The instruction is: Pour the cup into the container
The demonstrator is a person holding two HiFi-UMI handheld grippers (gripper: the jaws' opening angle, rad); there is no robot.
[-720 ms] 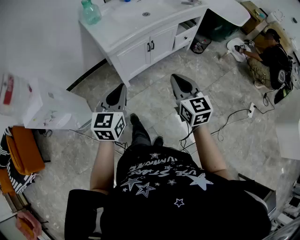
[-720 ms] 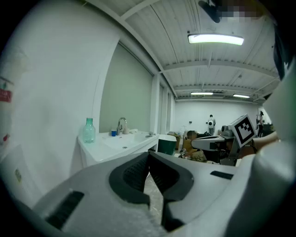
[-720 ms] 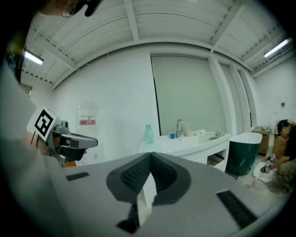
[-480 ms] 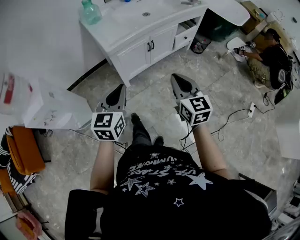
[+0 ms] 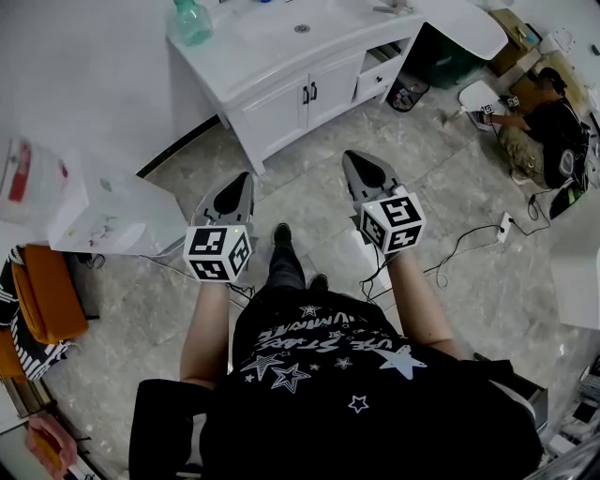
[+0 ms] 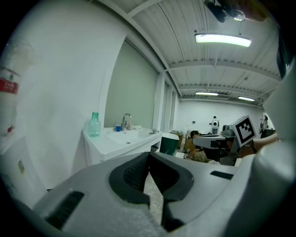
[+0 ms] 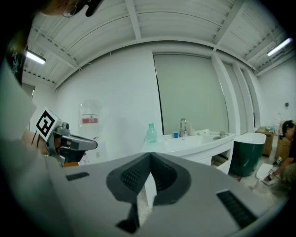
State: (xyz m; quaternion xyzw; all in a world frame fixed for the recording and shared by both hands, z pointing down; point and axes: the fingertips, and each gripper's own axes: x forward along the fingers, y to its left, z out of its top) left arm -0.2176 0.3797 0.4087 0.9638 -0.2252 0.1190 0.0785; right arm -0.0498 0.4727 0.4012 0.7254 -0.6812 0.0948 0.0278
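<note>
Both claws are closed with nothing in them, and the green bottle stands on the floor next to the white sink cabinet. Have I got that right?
Not quite. The green bottle stands on top of the white sink cabinet, not on the floor; the head view shows it. The left claw and right claw are indeed closed and empty.

The vanity point(image 5: 277, 111) and green bottle point(image 5: 192, 20) now sit slightly further right in the head view. The seated person point(image 5: 549, 120) at upper right shifts rightward too. The shoe point(image 5: 281, 232) near frame centre moves up and right.
</note>
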